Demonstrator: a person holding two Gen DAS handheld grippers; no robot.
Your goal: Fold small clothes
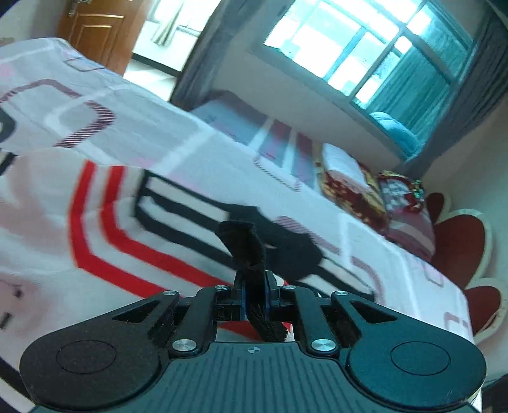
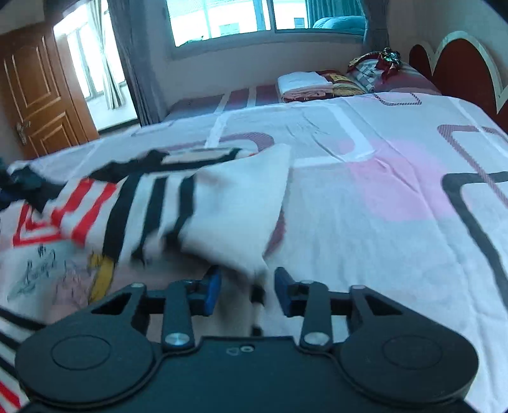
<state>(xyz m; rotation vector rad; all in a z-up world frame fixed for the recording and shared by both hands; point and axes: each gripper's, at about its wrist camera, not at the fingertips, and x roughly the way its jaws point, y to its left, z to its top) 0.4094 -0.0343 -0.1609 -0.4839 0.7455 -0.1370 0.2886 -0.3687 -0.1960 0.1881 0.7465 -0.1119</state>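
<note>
A white shirt [image 1: 104,219] with red and black stripes lies spread on the bed and looks blurred. My left gripper [image 1: 255,279] is shut on a black cuff [image 1: 244,241] of the shirt, which stands up between its closed pads. In the right wrist view, a white fold of the shirt [image 2: 235,206] rises from the bed and tapers down between my right gripper's [image 2: 247,286] blue fingers [image 2: 213,287]. Those fingers stand apart with the cloth hanging loosely in the gap.
The bed sheet [image 2: 381,178] is white with pink patches and dark outlined squares. Folded linen [image 2: 304,84] and pillows [image 2: 374,73] lie at the far end by the red headboard [image 2: 460,60]. A window [image 2: 222,19] and a wooden door [image 2: 38,101] are beyond.
</note>
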